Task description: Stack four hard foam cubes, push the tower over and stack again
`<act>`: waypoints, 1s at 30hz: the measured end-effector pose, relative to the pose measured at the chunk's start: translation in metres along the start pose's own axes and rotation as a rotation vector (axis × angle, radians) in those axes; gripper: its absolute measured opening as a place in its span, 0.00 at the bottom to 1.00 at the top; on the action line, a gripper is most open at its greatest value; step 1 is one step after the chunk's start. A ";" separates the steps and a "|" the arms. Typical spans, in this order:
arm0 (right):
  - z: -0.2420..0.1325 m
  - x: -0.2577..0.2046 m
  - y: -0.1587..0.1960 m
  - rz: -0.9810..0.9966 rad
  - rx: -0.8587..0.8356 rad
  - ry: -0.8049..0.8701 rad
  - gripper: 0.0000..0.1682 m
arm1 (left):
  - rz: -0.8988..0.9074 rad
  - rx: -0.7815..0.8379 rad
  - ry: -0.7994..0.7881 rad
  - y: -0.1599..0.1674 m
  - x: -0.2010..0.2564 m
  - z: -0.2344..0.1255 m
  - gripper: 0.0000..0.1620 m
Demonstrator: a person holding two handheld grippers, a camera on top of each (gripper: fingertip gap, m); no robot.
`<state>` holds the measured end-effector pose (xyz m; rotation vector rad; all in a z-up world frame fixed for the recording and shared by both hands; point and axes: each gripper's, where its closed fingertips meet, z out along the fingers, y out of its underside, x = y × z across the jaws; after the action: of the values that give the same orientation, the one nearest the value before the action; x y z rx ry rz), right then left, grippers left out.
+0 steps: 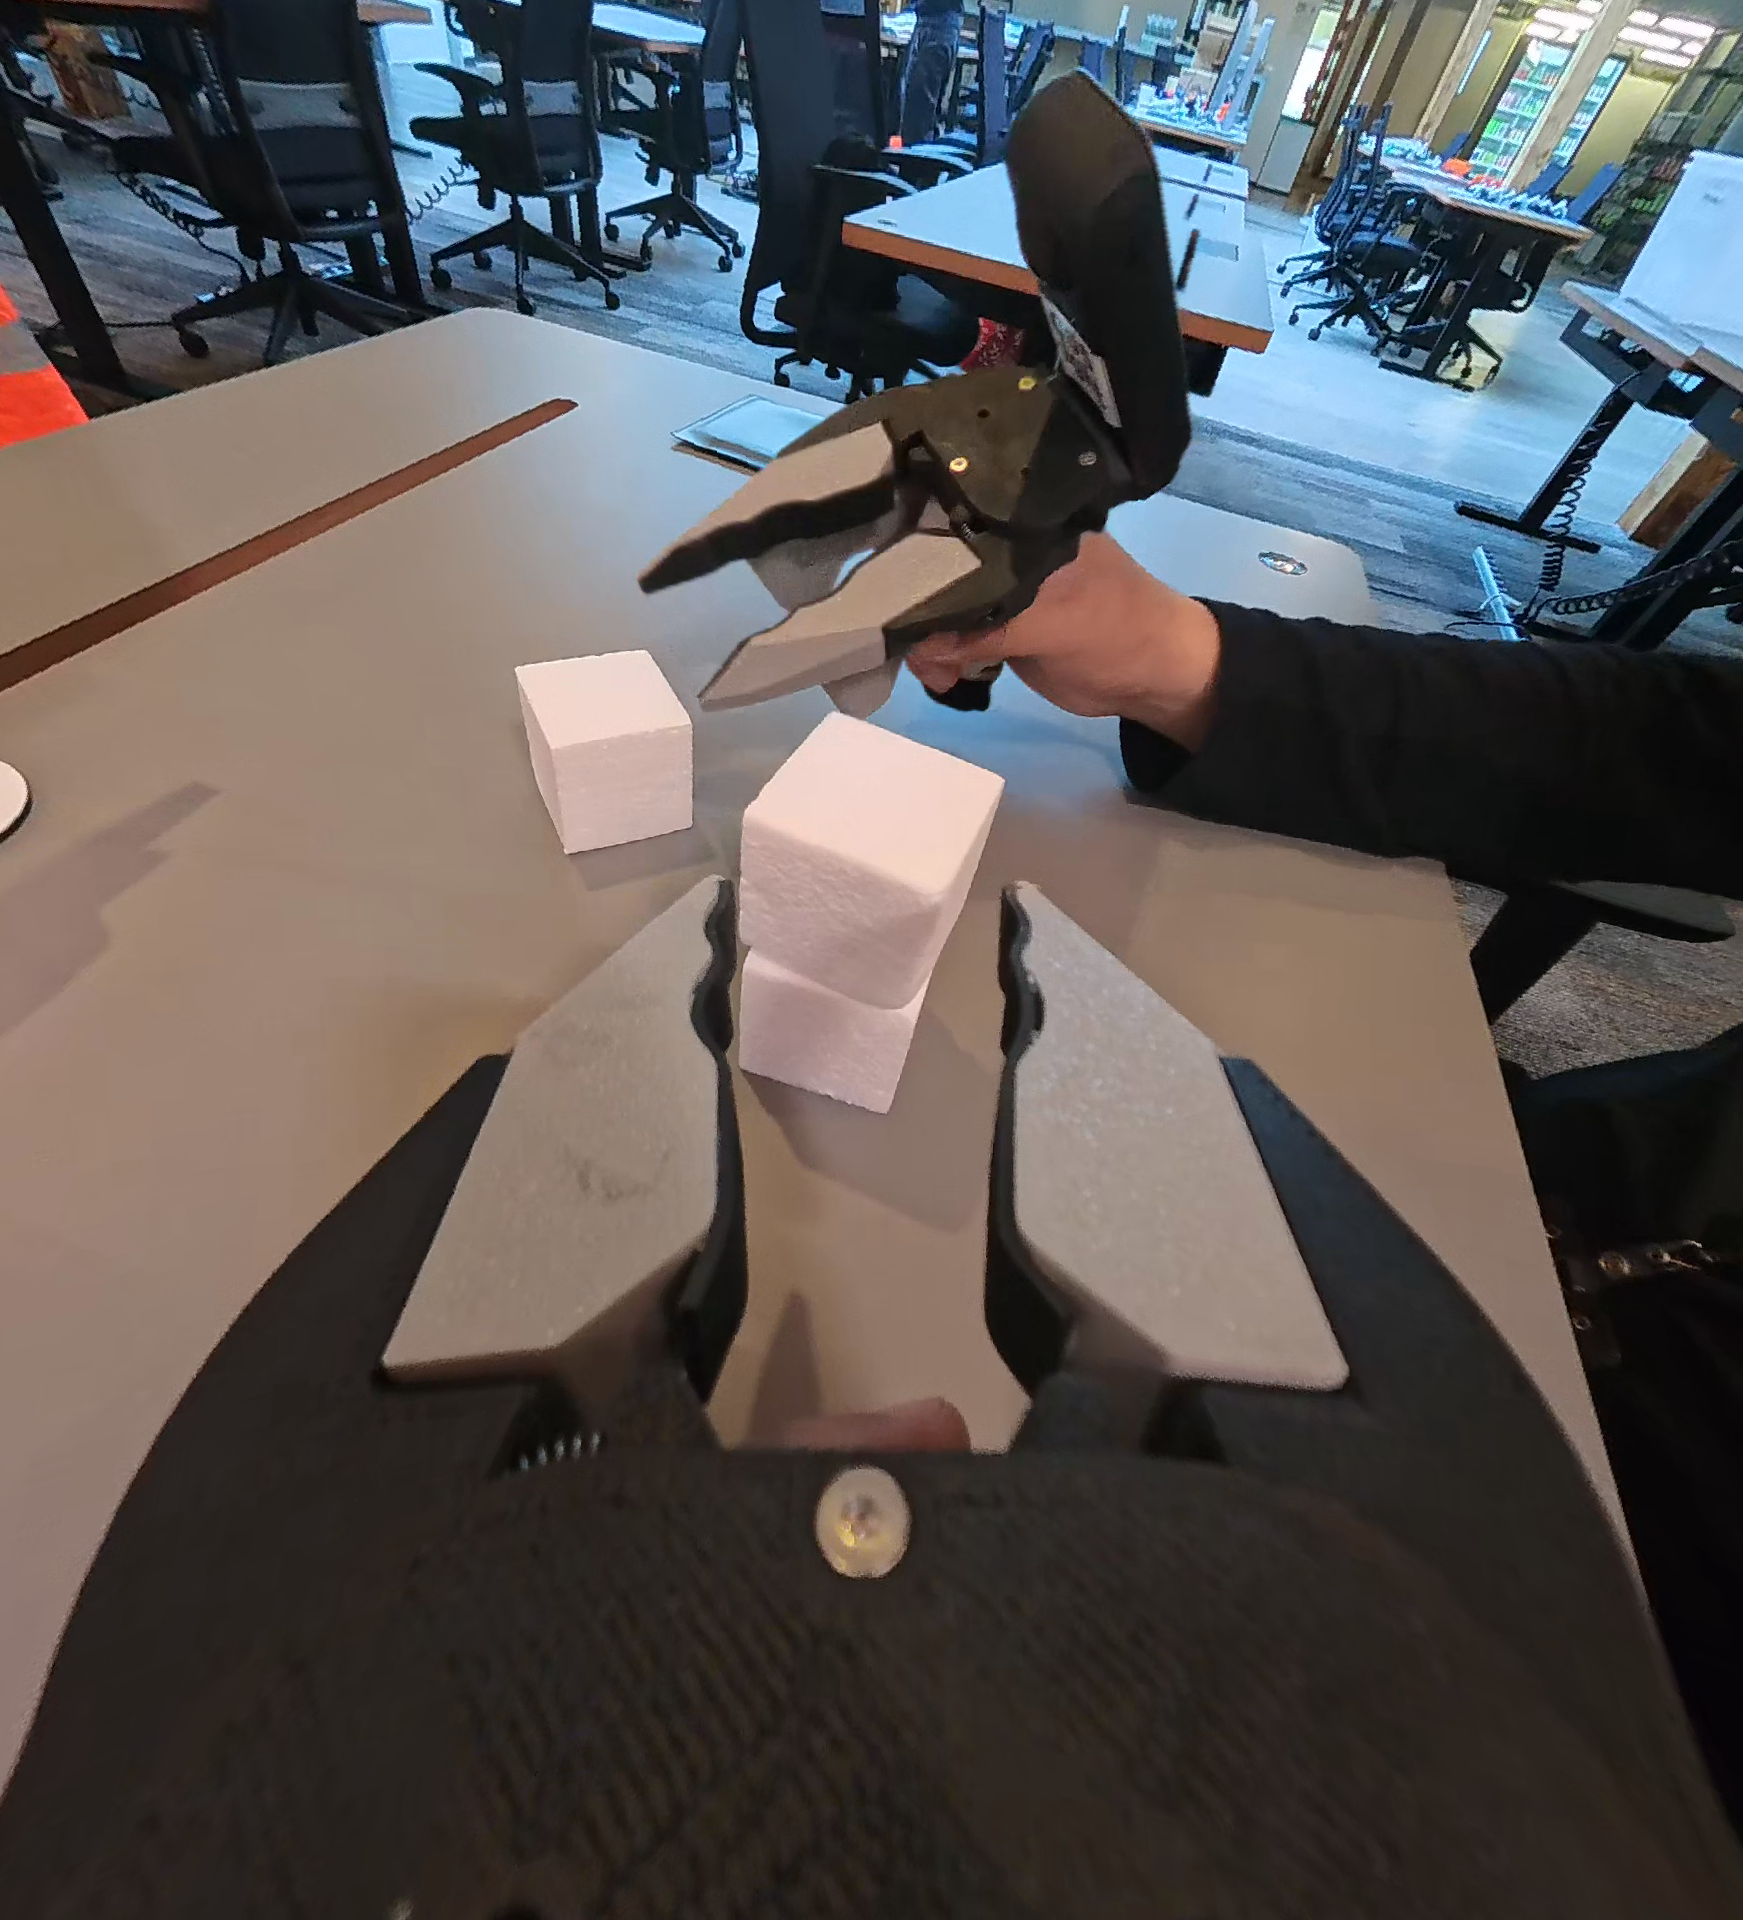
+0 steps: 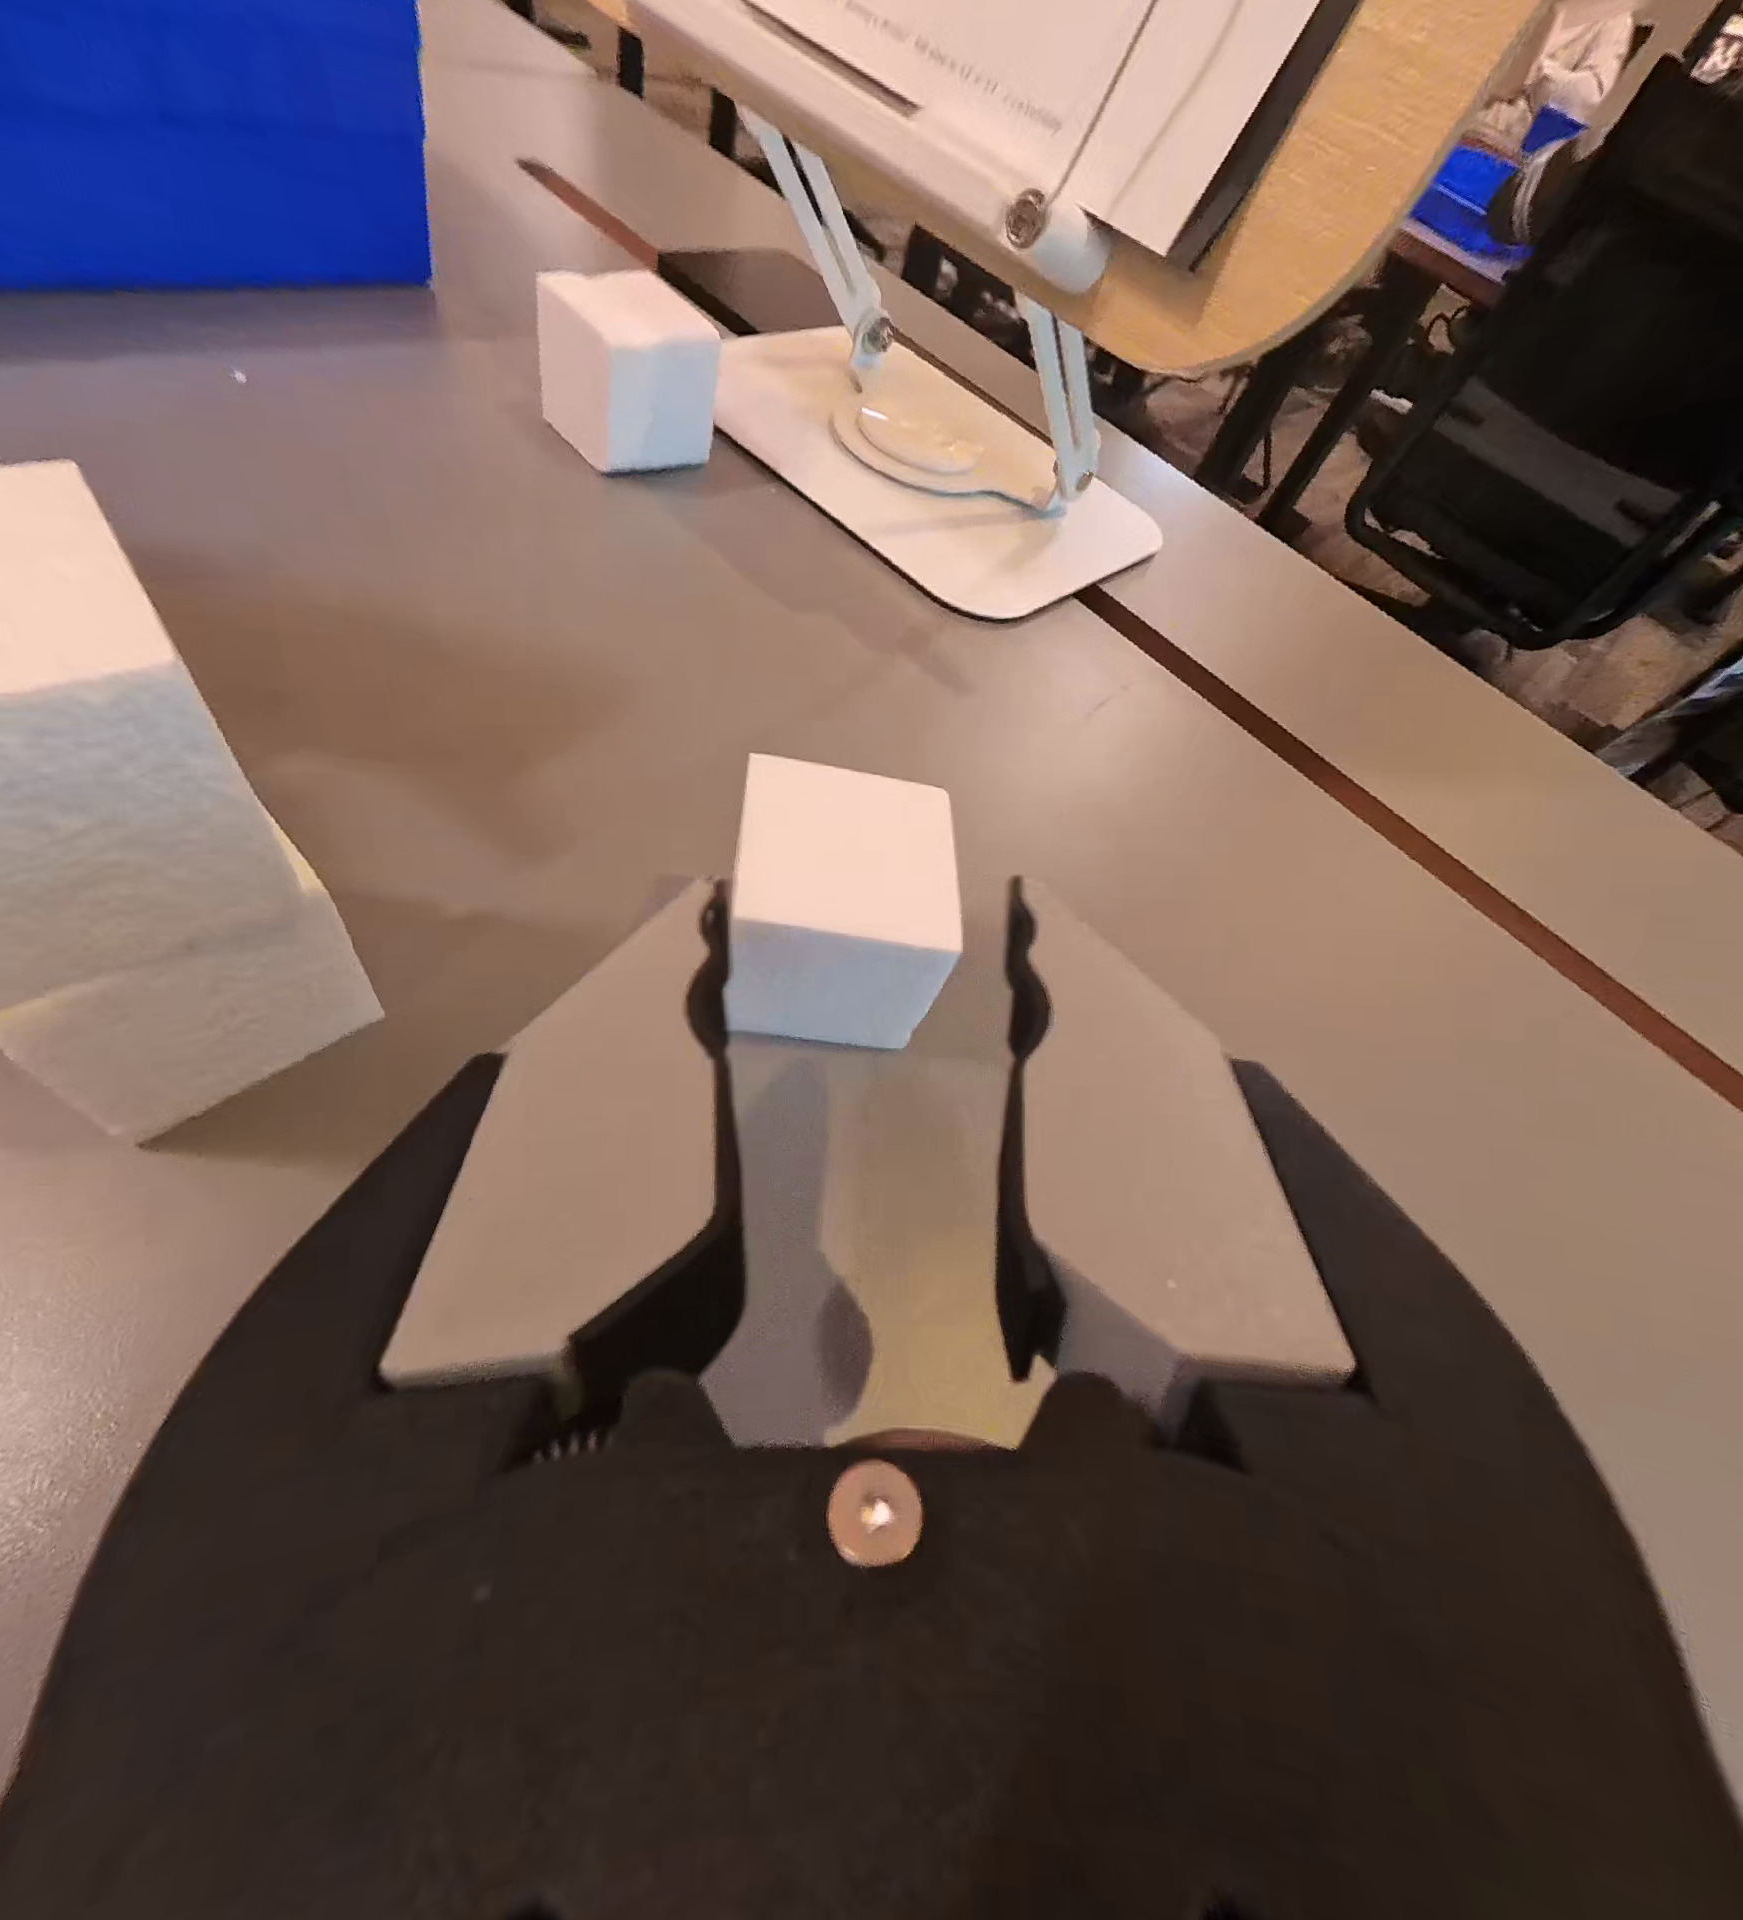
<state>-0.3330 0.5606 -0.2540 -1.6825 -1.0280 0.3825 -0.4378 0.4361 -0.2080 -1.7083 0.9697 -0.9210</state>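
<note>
Left claw [image 1: 862, 935]: held wide, empty, the two-cube stack seen just beyond its tips.
Right claw [image 2: 862, 925]: held wide, empty, over a single cube [image 2: 843, 902] on the table [image 2: 1262, 1039].
Stack: top cube [image 1: 862, 852] set askew on bottom cube [image 1: 825, 1044].
Fourth cube [image 2: 628, 369]: left beside the white stand base [image 2: 950, 520], toward the table's far edge.

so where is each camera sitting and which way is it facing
Left wrist view: on the left gripper, low over the grey table, looking at the two-cube stack; the right gripper, a hand and a dark sleeve show.
Right wrist view: on the right gripper, facing a loose cube and, beyond, a far cube by a white stand.
Shared: the two-cube stack and the loose cube.
</note>
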 end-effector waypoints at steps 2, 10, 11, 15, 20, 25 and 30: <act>0.004 0.000 0.003 0.039 0.005 -0.016 0.38 | 0.000 -0.002 0.002 0.000 0.000 0.000 0.30; 0.030 0.000 0.015 0.095 -0.076 -0.078 0.42 | 0.003 -0.012 0.007 0.002 0.002 0.003 0.30; 0.031 -0.002 0.017 0.092 -0.094 -0.085 0.42 | 0.003 -0.015 0.006 0.002 0.001 0.004 0.30; 0.033 -0.004 0.021 0.051 -0.129 -0.058 0.32 | 0.003 -0.025 0.003 0.005 0.001 0.005 0.30; 0.016 -0.006 -0.001 0.116 -0.011 -0.115 0.32 | 0.007 -0.012 -0.015 0.002 -0.002 0.002 0.30; -0.018 -0.014 -0.036 0.102 0.120 -0.228 0.32 | -0.015 0.014 -0.034 -0.002 -0.008 -0.003 0.29; -0.055 -0.044 -0.075 0.079 0.251 -0.458 0.32 | -0.047 0.018 -0.065 0.001 -0.018 -0.005 0.29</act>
<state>-0.3530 0.4963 -0.1769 -1.4405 -1.1865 0.9418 -0.4499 0.4501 -0.2102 -1.7419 0.8794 -0.8958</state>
